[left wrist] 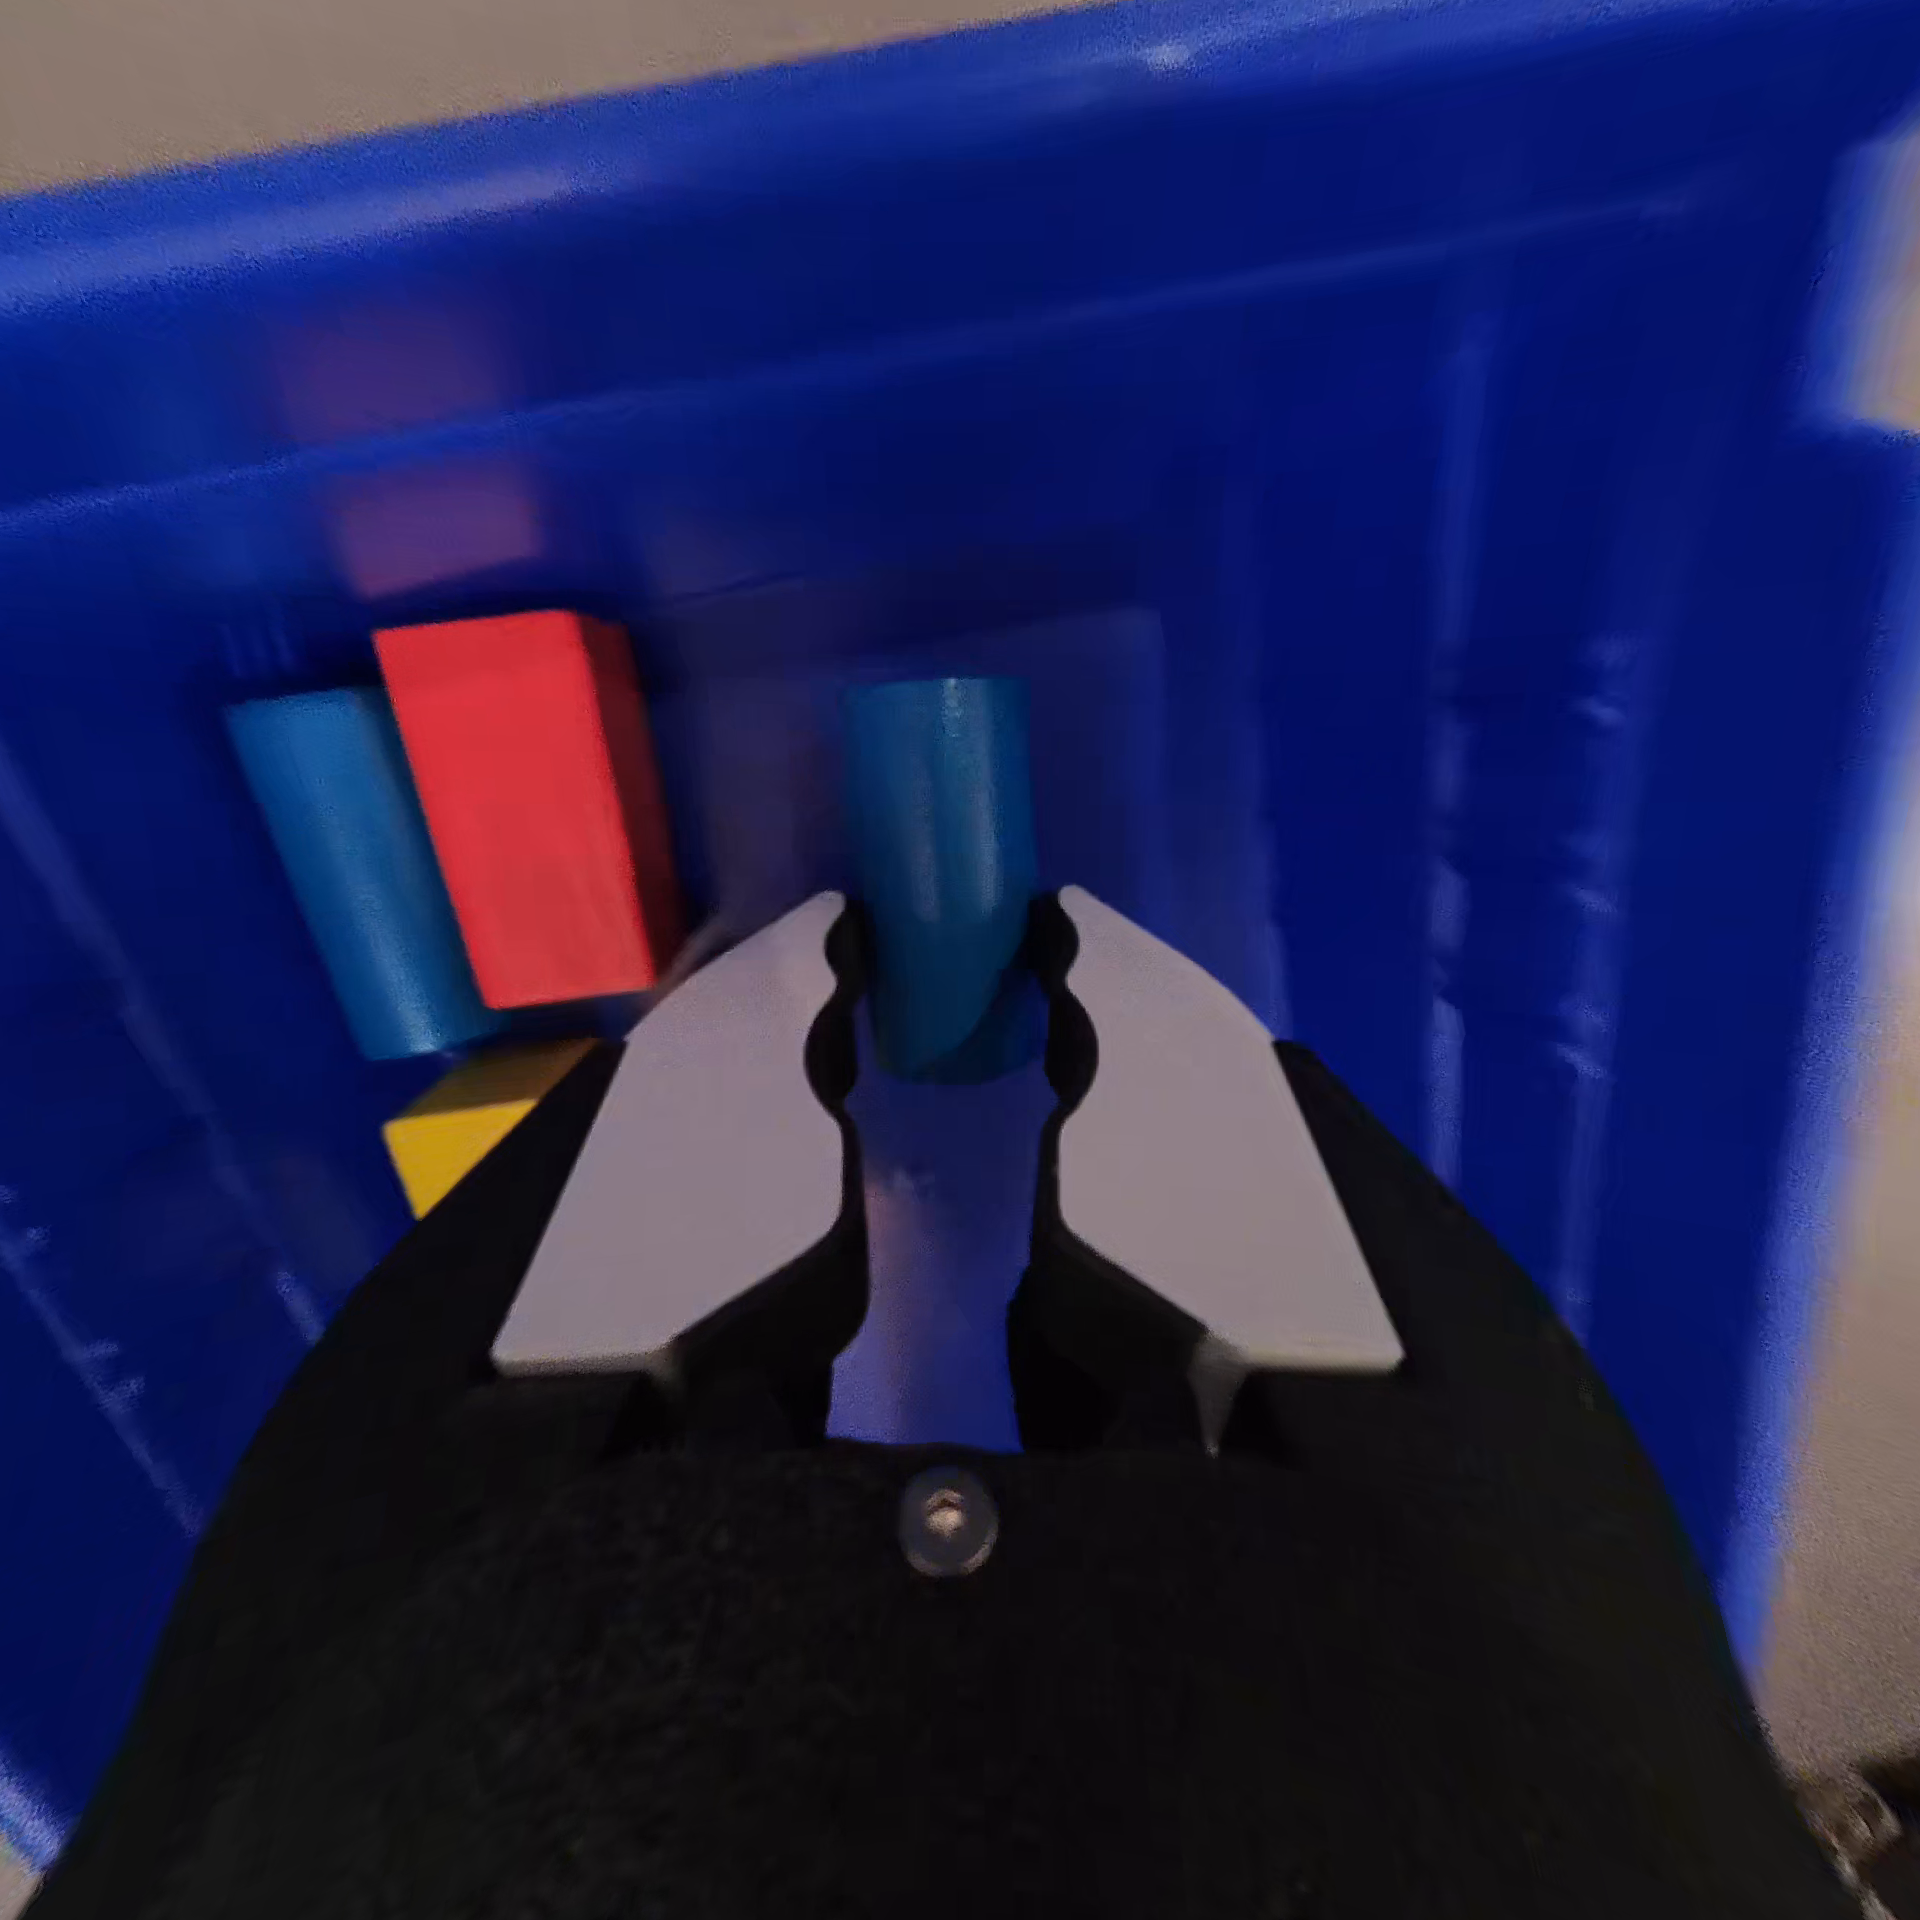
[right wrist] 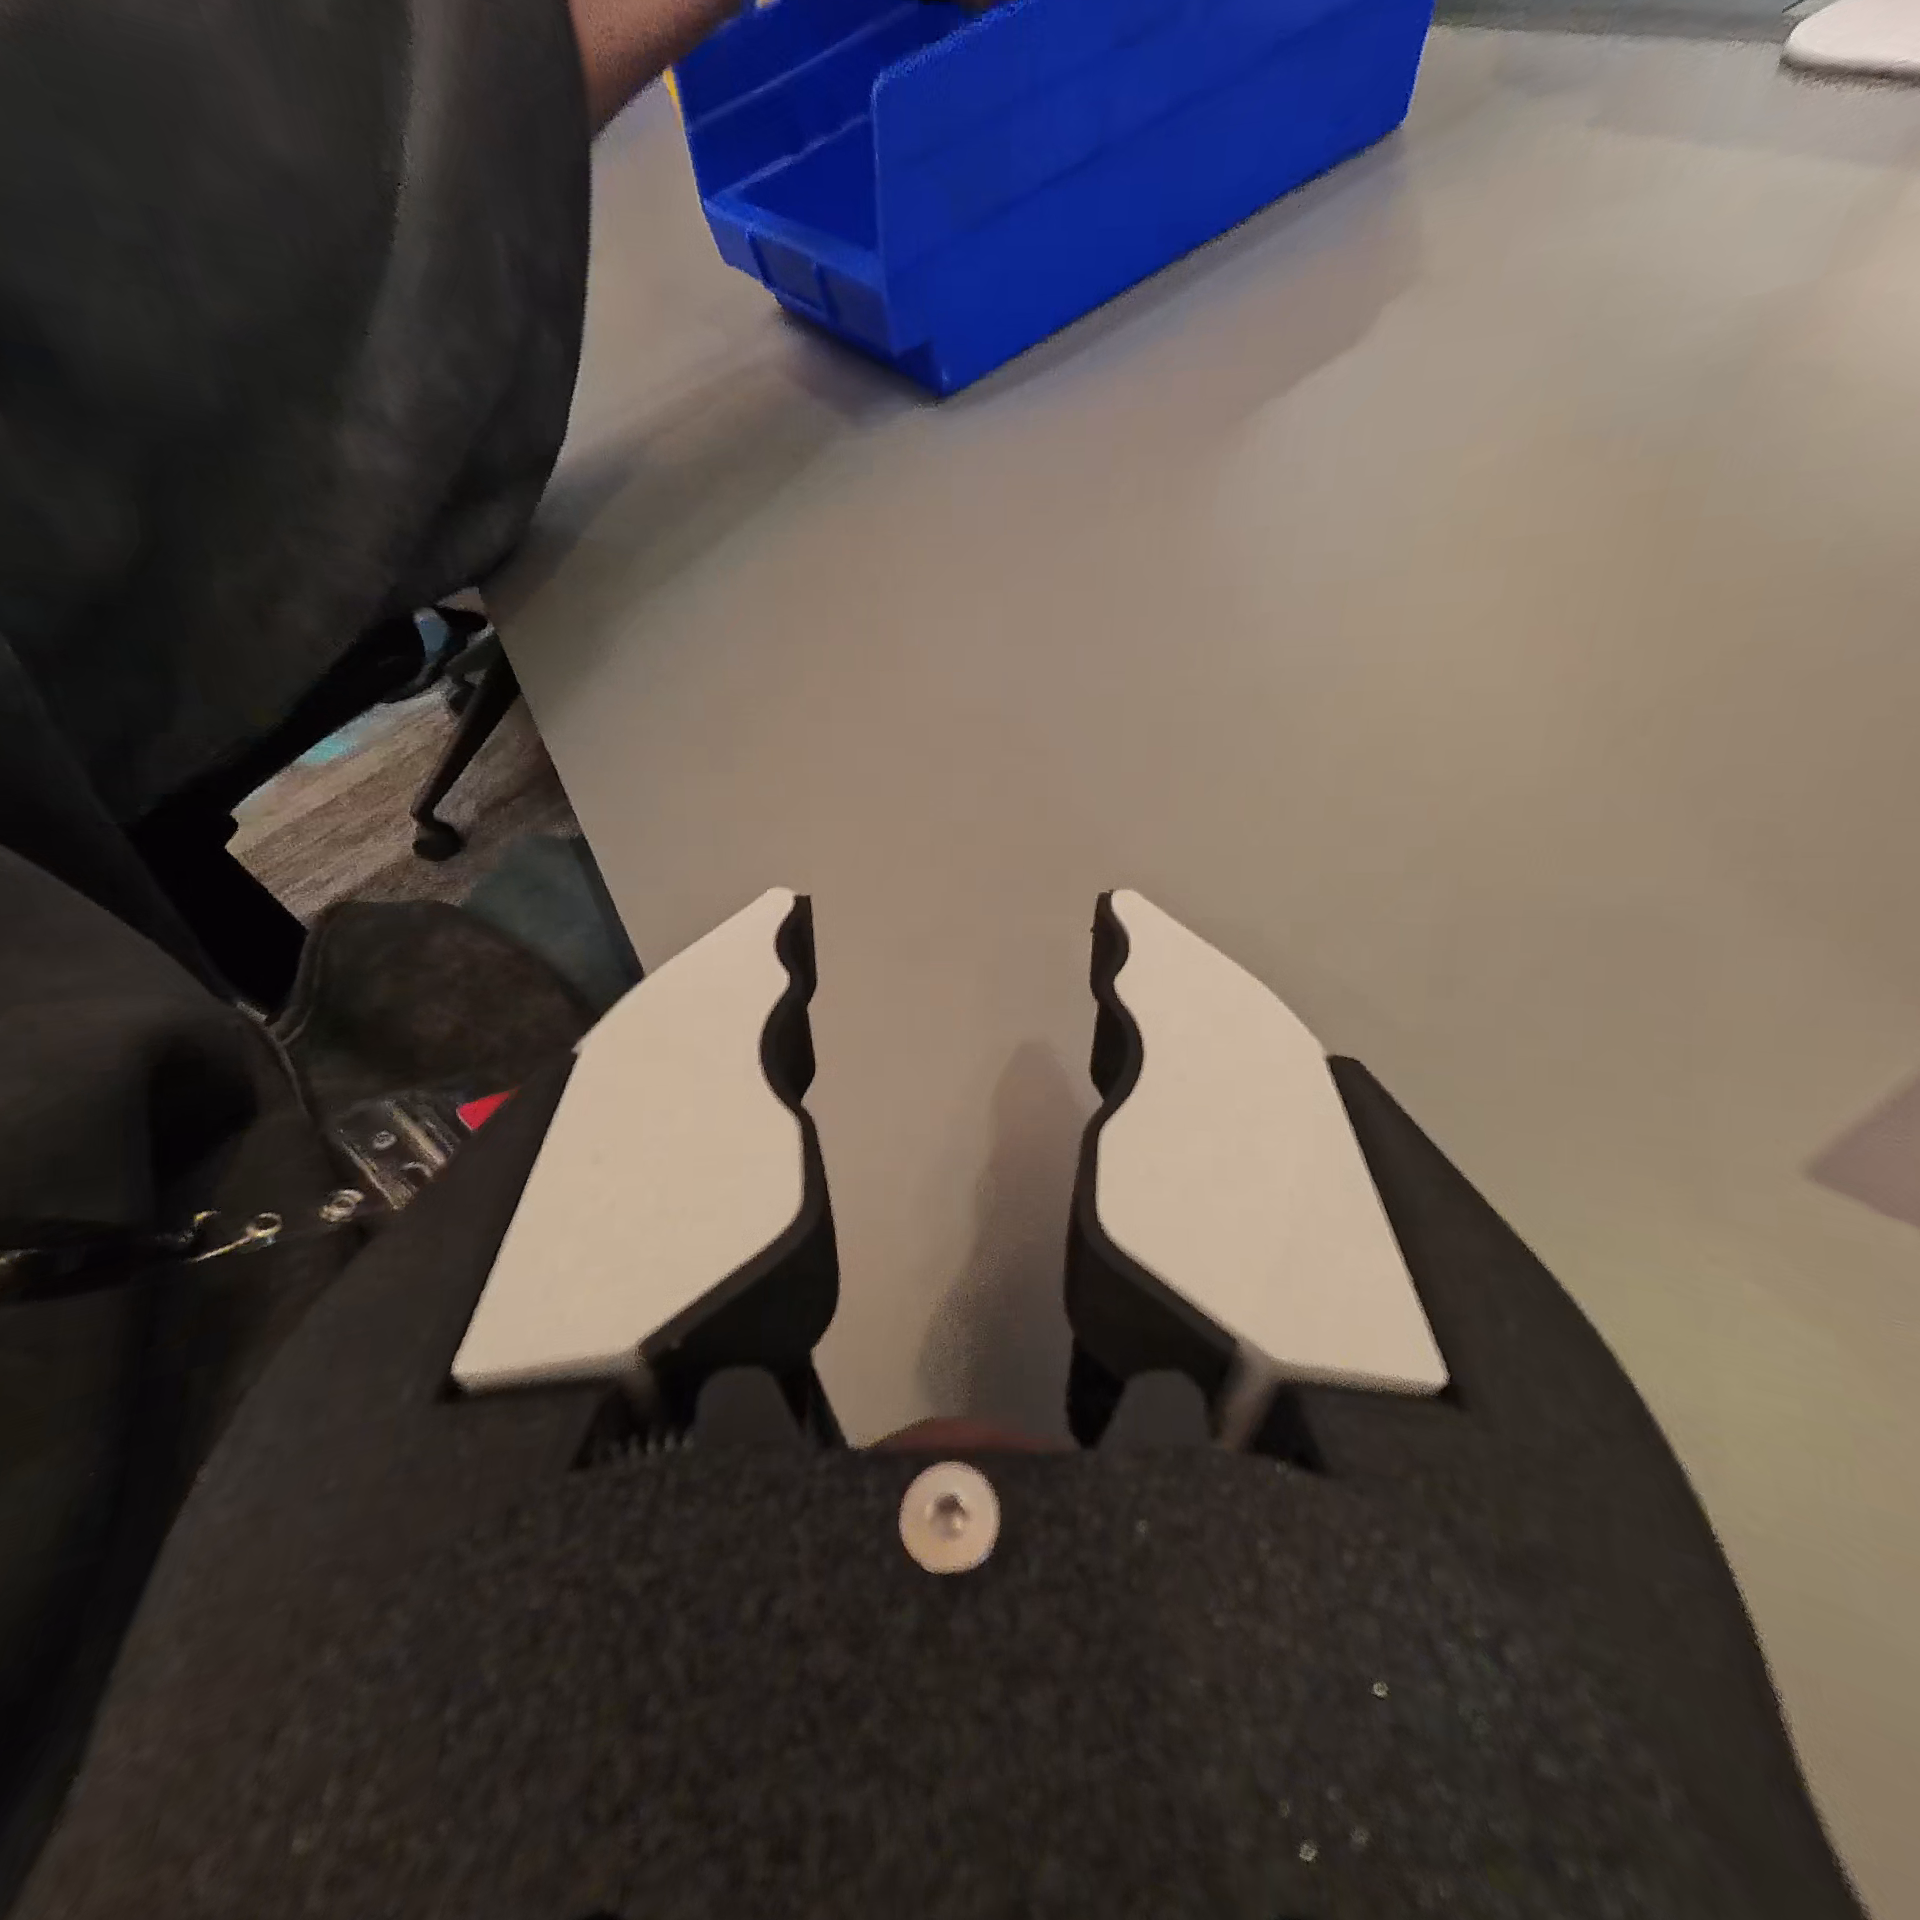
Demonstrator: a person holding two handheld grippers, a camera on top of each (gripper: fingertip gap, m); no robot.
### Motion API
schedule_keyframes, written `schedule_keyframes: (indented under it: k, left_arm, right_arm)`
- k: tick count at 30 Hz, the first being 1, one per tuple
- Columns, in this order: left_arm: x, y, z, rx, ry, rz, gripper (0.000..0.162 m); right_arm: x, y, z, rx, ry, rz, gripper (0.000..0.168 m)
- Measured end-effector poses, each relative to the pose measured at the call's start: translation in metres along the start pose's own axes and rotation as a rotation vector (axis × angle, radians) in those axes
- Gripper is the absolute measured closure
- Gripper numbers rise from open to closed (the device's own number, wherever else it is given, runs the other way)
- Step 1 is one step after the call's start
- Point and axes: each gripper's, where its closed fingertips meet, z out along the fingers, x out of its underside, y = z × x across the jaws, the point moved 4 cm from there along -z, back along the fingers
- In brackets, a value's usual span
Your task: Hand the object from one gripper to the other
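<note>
The left hand-held gripper [left wrist: 940,914] clamps a blue cylinder [left wrist: 940,831] in the bin [left wrist: 1351,416]; the right hand-held gripper [right wrist: 951,914] waits wide and empty, handover not yet done.

Work surface: smooth matte grey table [right wrist: 1351,675]. A blue plastic storage bin [right wrist: 1091,208] sits directly on it at the far side. A white object [right wrist: 1860,42], only partly visible, lies at the far right edge.

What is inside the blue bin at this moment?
Inside the blue bin: two blue cylinders, one clamped by the left gripper, another beside a red block, and a yellow block partly hidden.
</note>
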Motion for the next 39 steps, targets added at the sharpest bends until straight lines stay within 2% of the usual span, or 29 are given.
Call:
schedule_keyframes:
  k: [4,8,12,17,20,22,25,26,28,30,33,36,39]
  left_arm:
    - [0.031,-0.039,-0.057,0.293,-0.252,0.055,0.13]
    - [0.088,-0.122,-0.114,0.746,-0.413,0.073,0.13]
    - [0.15,-0.219,-0.136,1.176,-0.406,0.014,0.13]
    - [0.201,-0.296,-0.124,1.459,-0.273,-0.104,0.13]
    - [0.217,-0.315,-0.115,1.502,-0.21,-0.121,0.13]
    - [0.226,-0.325,-0.111,1.537,-0.147,-0.117,0.13]
    - [0.235,-0.33,-0.109,1.575,-0.109,-0.12,0.13]
    - [0.239,-0.328,-0.107,1.568,-0.106,-0.107,0.13]
    - [0.245,-0.319,-0.099,1.515,-0.126,-0.071,0.115]
    - [0.254,-0.306,-0.088,1.419,-0.161,-0.008,0.115]
    - [0.263,-0.287,-0.074,1.249,-0.235,0.076,0.121]
    - [0.261,-0.279,-0.075,1.178,-0.298,0.104,0.127]
    - [0.259,-0.278,-0.077,1.12,-0.335,0.166,0.129]
  right_arm:
    - [-0.015,-0.01,-0.013,0.044,-0.111,-0.104,0.113]
    - [-0.043,-0.018,-0.007,0.111,-0.196,-0.313,0.091]
    - [-0.075,-0.006,0.018,0.115,-0.246,-0.462,0.076]
    - [-0.099,0.015,0.047,0.065,-0.297,-0.574,0.074]
    - [-0.106,0.018,0.051,0.055,-0.344,-0.543,0.075]
    - [-0.104,0.018,0.05,0.037,-0.349,-0.537,0.093]
    - [-0.096,0.021,0.042,0.018,-0.327,-0.538,0.095]
    - [-0.094,0.022,0.04,0.021,-0.319,-0.539,0.095]
    - [-0.09,0.019,0.033,0.048,-0.316,-0.518,0.095]
    - [-0.089,0.008,0.019,0.089,-0.302,-0.48,0.095]
    - [-0.108,-0.039,-0.025,0.261,-0.286,-0.432,0.095]
    - [-0.132,-0.115,-0.086,0.476,-0.227,-0.253,0.095]
    - [-0.14,-0.192,-0.123,0.629,-0.041,-0.116,0.095]
